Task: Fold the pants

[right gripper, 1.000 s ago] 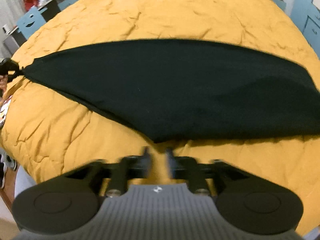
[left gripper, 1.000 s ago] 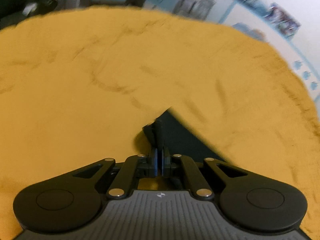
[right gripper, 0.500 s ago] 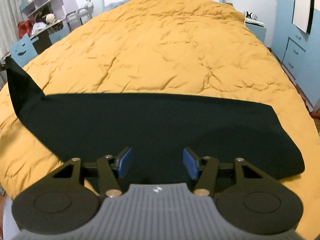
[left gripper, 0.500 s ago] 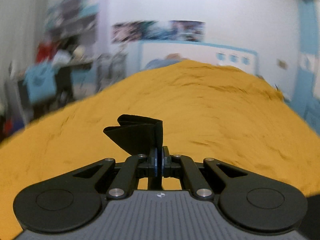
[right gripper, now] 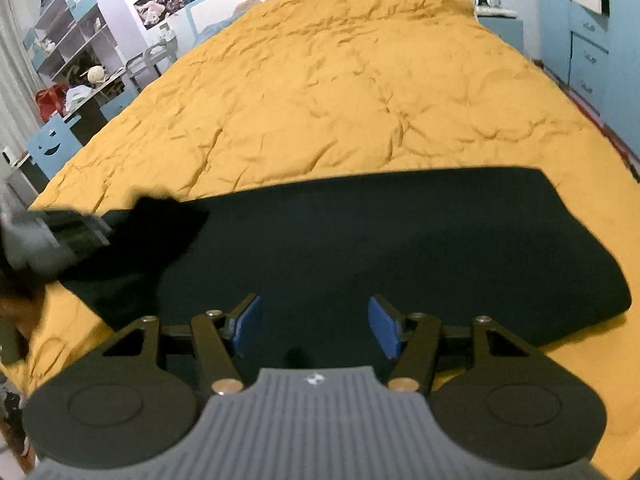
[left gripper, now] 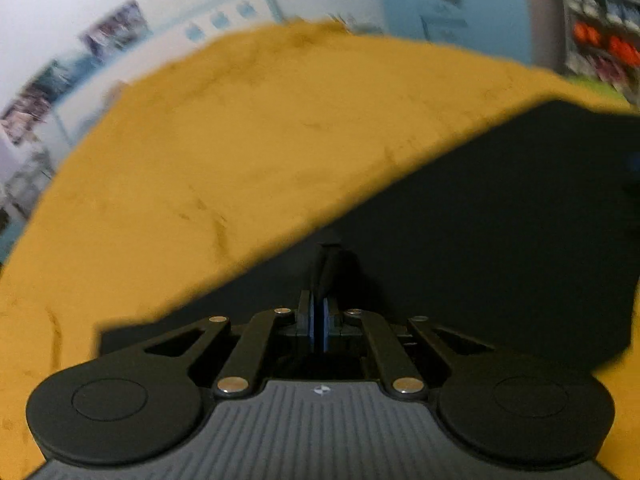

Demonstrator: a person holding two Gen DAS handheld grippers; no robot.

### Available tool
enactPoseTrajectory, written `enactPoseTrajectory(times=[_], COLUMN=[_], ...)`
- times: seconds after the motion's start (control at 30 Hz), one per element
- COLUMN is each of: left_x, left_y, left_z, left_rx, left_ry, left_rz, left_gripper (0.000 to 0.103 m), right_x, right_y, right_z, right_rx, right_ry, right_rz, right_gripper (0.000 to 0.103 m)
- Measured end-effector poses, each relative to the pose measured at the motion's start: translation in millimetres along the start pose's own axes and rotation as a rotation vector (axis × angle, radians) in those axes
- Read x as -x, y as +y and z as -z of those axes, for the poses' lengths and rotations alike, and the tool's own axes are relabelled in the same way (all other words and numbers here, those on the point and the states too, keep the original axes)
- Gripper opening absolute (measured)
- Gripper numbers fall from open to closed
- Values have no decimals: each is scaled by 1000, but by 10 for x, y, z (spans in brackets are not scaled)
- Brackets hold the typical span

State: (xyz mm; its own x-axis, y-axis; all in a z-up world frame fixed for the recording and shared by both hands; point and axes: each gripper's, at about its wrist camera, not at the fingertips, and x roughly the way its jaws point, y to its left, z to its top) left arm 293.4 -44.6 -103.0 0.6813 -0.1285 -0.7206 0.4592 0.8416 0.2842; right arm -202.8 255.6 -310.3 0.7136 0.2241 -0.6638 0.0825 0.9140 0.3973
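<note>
The pants [right gripper: 380, 256] lie flat as a dark band across the near end of the quilt [right gripper: 340, 92], running from about nine o'clock to three o'clock in the right wrist view. The left gripper [left gripper: 319, 320] is clenched on a bunched end of the pants, the cloth pinched between its blue pads and standing up just ahead of them; in the right wrist view that gripper [right gripper: 76, 232] shows blurred at nine o'clock, over the left end of the band. The right gripper [right gripper: 314, 326] hovers over the near edge with its jaws opening and nothing pressed between them, so it holds nothing. The step looks like carrying the held end across toward three o'clock to halve the length. To do it well, the left gripper should keep its pinch firm and travel low, so the lifted layer drapes without dragging the lower one. The end should land square on the far end, edges matched, before the pinch lets go. The right gripper would best stay clear of the incoming cloth, or press the lower layer near the intended crease. Any bunching at the fold should be smoothed afterwards.
</note>
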Motion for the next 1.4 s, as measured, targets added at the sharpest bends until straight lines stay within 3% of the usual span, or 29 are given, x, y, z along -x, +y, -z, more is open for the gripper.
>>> enactPoseTrajectory(times=[0.1, 0.27, 0.37, 0.43, 0.5, 0.6, 0.7, 0.8, 1.03, 1.2, 1.3, 1.4], left_x=[-129, -245, -252, -214, -110, -19, -22, -25, 44, 90, 98, 132], left_y=[68, 415, 485, 602, 667, 772, 913, 998, 1264, 1389, 1430, 1461], left_z=[91, 91, 114, 162, 208, 239, 263, 306, 385, 446, 470, 501], left_rx=[75, 287, 436, 528, 588, 624, 641, 679, 788, 841, 863, 882], left_ry=[61, 135, 135, 97, 53, 11, 13, 11, -32, -66, -75, -78], left_rz=[51, 257, 371, 412, 386, 260, 149, 107, 94, 108, 112, 110], left_gripper=[7, 11, 20, 20, 20, 20, 20, 20, 20, 21, 21, 21], right_x=[-59, -221, -328, -398, -481, -687, -967, -1305, -1879, -2138, -2234, -2207], right_y=[8, 99, 218, 310, 401, 511, 610, 675, 679, 761, 799, 824], right_z=[54, 62, 2, -62, -140, -269, -393, -489, -531, -573, -567, -562], right_rx=[3, -13, -11, -14, -28, -64, -116, -184, -312, -355, -389, -395], right_ry=[17, 46, 61, 70, 81, 113, 154, 200, 265, 282, 291, 279], right_rz=[-25, -101, -159, -205, -255, -317, -355, -393, -400, -424, -438, -429], right_gripper=[57, 57, 57, 57, 57, 56, 55, 55, 47, 27, 6, 0])
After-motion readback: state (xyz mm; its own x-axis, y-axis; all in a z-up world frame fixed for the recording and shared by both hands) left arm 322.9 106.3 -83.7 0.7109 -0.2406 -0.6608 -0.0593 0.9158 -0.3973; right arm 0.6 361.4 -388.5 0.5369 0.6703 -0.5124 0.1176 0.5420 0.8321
